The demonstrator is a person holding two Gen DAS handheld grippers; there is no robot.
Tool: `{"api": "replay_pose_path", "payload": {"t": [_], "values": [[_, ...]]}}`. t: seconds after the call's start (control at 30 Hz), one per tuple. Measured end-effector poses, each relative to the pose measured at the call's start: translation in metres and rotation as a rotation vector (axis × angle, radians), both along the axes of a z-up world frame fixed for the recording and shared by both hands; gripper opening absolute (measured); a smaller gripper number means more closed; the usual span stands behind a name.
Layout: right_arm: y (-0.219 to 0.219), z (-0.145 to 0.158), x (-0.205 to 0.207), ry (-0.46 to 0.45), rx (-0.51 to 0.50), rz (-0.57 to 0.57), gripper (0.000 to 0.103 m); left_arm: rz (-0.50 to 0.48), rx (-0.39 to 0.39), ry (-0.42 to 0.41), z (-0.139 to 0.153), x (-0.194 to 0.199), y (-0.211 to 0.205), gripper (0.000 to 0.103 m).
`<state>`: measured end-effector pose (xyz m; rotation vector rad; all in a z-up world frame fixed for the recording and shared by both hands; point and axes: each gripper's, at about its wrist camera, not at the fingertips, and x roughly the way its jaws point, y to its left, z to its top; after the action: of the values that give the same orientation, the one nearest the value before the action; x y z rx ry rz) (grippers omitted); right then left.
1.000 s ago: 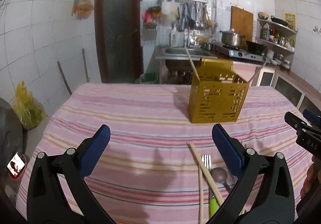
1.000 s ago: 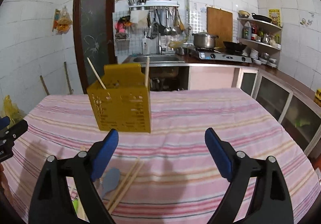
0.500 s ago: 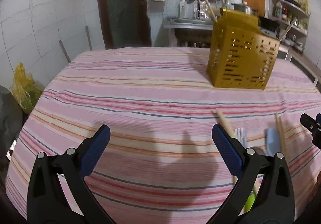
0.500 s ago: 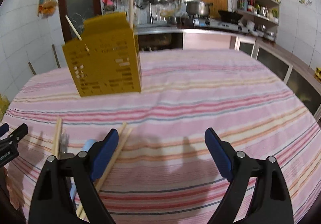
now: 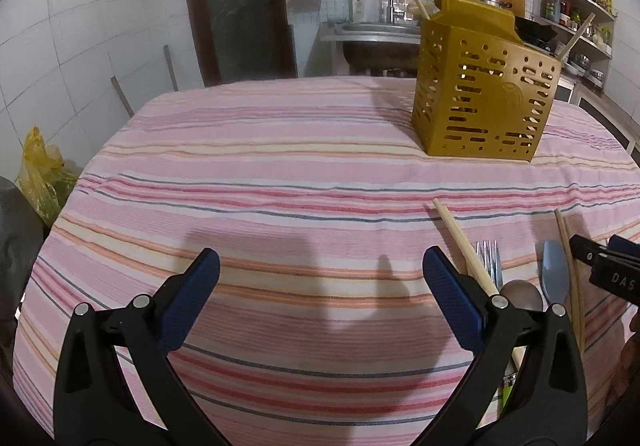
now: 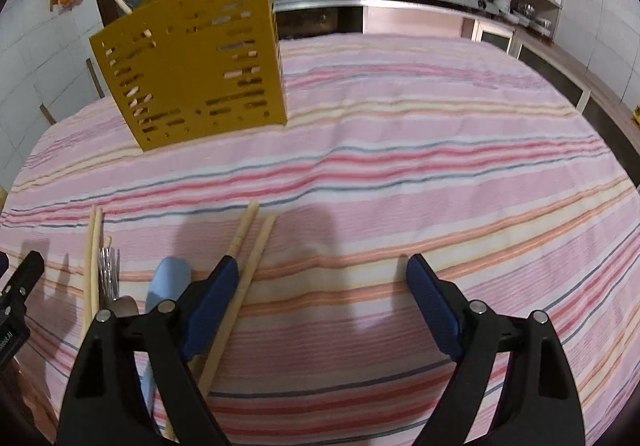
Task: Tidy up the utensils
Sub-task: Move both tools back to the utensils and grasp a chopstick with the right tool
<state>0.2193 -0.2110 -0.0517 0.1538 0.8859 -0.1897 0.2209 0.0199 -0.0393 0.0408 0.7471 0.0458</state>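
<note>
Left to right: left gripper (image 5: 320,294) spread over bare striped tablecloth (image 5: 280,174); chopsticks (image 6: 240,270), fork (image 6: 109,270), spoons (flat, beside each other); right gripper (image 6: 318,302) closing slightly, nothing between; yellow holder (image 5: 484,90) upright beyond.

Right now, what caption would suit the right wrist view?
Open right hand-held gripper above chopsticks, a blue spoon and fork lying before a yellow holder on striped cloth.

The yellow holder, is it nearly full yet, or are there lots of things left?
Two chopsticks already stand in the holder. Both grippers, left and right, hold nothing. Still on the cloth: chopsticks, fork, two spoons. Mostly left to do.
</note>
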Motion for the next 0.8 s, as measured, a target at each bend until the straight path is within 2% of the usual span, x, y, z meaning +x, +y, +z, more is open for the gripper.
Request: {"api": "replay_pose_path", "payload": {"t": [0.07, 0.13, 0.27, 0.4, 0.53, 0.63, 0.8], "values": [[0.009, 0.000, 0.001, 0.007, -0.042, -0.001, 0.079, 0.008, -0.009, 0.009, -0.002, 0.002, 0.002, 0.098], [0.016, 0.001, 0.001, 0.014, -0.051, 0.001, 0.068, 0.018, -0.020, 0.009, -0.002, 0.001, 0.004, 0.098], [0.031, 0.003, 0.000, 0.024, -0.045, 0.013, 0.035, 0.028, -0.020, 0.007, -0.001, 0.001, 0.006, 0.098], [0.038, 0.004, 0.000, 0.014, -0.033, 0.041, 0.011, 0.029, -0.020, 0.019, -0.001, 0.002, 0.004, 0.098], [0.028, 0.006, -0.003, 0.008, -0.006, 0.069, 0.007, 0.024, -0.070, 0.045, 0.002, 0.004, 0.004, 0.098], [0.018, 0.008, -0.004, 0.004, -0.023, 0.077, 0.006, 0.017, -0.102, 0.058, 0.005, 0.005, 0.000, 0.098], [-0.002, 0.009, -0.002, -0.003, -0.010, 0.083, 0.006, -0.006, -0.066, 0.064, 0.008, 0.011, -0.021, 0.096]]}}
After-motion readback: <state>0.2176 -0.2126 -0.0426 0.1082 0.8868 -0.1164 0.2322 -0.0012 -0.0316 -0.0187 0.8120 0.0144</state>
